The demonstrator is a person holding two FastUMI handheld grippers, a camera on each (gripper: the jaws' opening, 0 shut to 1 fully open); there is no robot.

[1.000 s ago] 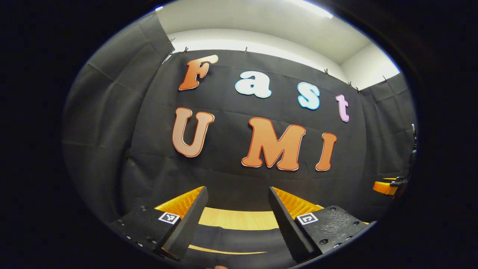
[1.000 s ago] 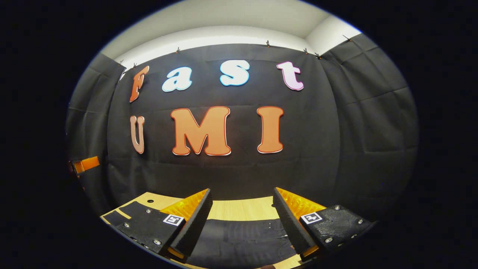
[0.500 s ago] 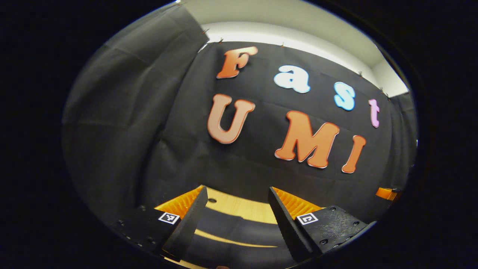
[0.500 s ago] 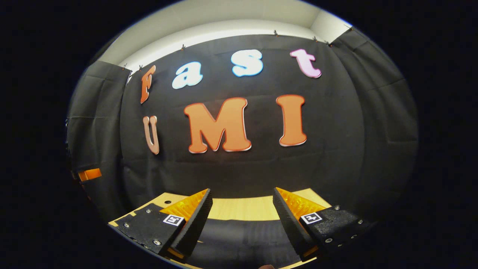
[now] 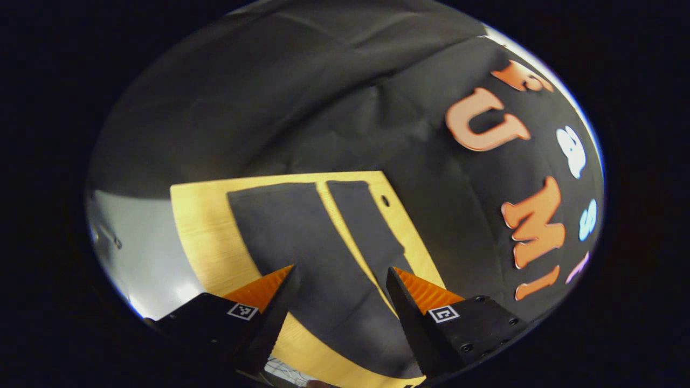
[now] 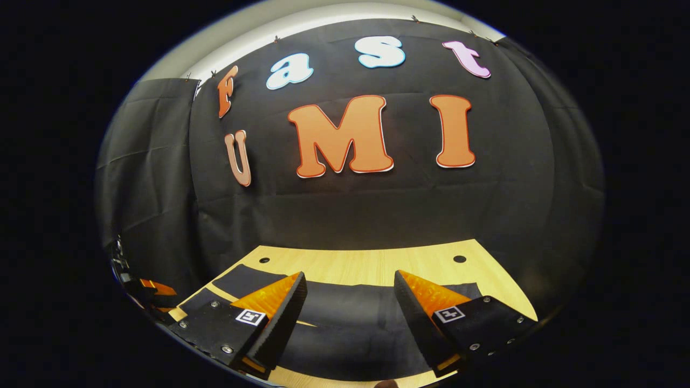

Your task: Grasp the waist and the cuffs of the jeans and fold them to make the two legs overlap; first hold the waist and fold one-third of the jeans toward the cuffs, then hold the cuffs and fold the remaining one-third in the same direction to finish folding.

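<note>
Jeans lie flat on the wooden worktop, legs spread apart. We hold the left hand-held gripper and right hand-held gripper above them, fingers apart, gripping nothing.

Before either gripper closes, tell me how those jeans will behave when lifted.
The jeans lie flat on the table, legs parted, so they are probably floppy and will sag between grips. Being long, they likely need both the left gripper and right gripper, whose jaws stand open.
</note>
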